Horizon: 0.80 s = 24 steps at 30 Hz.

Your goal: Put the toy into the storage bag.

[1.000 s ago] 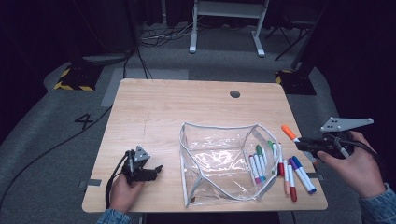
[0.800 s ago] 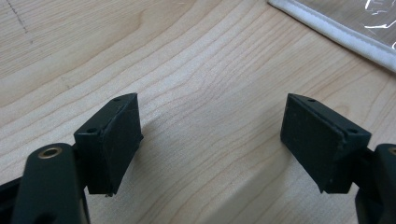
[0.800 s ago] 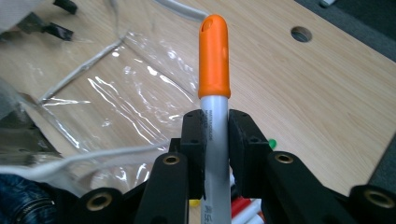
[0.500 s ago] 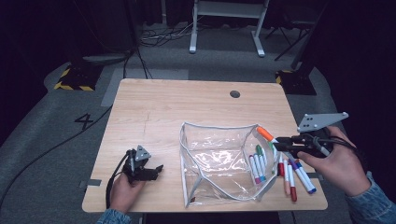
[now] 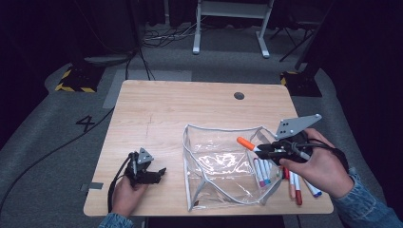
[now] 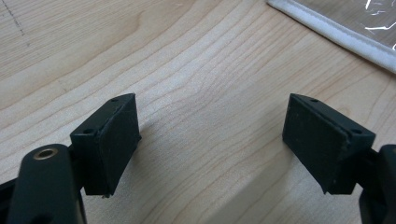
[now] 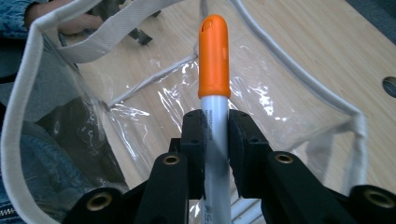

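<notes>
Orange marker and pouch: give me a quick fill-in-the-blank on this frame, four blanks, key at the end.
1. The right gripper is shut on a marker whose cap is ____.
2. The marker's capped end is over the opening of a clear ____.
3. The left gripper rests on the table with its fingers ____.
4. The other markers lie on the table to the ____ of the pouch in the high view.

Missing words: orange; pouch; open; right

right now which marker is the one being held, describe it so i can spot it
Start at the clear plastic pouch with white trim on the wooden table. Over its open right side, the right gripper clamps a grey-barrelled marker with an orange cap. It alone is lifted off the table; the other markers lie flat.
</notes>
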Available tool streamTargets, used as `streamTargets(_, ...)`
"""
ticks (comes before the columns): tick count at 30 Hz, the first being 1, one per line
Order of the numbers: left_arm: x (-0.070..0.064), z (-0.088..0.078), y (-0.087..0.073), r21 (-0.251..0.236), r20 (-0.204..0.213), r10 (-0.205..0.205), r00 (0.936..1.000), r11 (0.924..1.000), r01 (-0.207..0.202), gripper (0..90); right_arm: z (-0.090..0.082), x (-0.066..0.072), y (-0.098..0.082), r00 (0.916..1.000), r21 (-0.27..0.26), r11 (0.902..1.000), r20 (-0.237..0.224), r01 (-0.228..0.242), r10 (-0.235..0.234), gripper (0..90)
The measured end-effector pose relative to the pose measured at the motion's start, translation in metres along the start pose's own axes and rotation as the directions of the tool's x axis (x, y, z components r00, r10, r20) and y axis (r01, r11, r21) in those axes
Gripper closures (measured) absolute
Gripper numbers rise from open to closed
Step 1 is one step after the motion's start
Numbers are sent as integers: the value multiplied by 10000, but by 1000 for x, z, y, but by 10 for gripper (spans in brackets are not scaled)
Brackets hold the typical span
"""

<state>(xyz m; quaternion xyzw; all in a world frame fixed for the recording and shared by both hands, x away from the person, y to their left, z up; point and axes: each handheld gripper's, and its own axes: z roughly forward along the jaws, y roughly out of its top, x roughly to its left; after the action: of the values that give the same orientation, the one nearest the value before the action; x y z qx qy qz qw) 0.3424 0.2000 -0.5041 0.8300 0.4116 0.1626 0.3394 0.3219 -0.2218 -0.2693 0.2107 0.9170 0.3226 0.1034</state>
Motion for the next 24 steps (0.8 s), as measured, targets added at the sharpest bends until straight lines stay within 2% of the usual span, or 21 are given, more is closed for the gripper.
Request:
streamTargets(6,0,0,0,-1,-1,1,10000,10000,-1,191,15,10,9,9986,284,9990,-410,359,-347,769)
streamTargets(14,0,0,0,5,-13,33,10000,10000,-33,191,38,21,16,9932,996,9922,-958,753,-657,769)
streamTargets(19,0,0,0,-27,-12,-22,10000,10000,22,191,52,28,21,9885,1520,9833,-1275,1001,-809,769)
streamTargets(21,0,0,0,-28,-14,-20,10000,10000,20,191,58,31,23,9863,1743,9780,-1374,1142,-907,769)
streamTargets(23,0,0,0,-29,-5,-34,10000,10000,34,191,68,37,26,9835,2185,9669,-1509,1319,-1000,769)
streamTargets(24,0,0,0,-28,-2,-32,10000,10000,32,191,68,37,26,9835,2185,9669,-1509,1319,-1000,769)
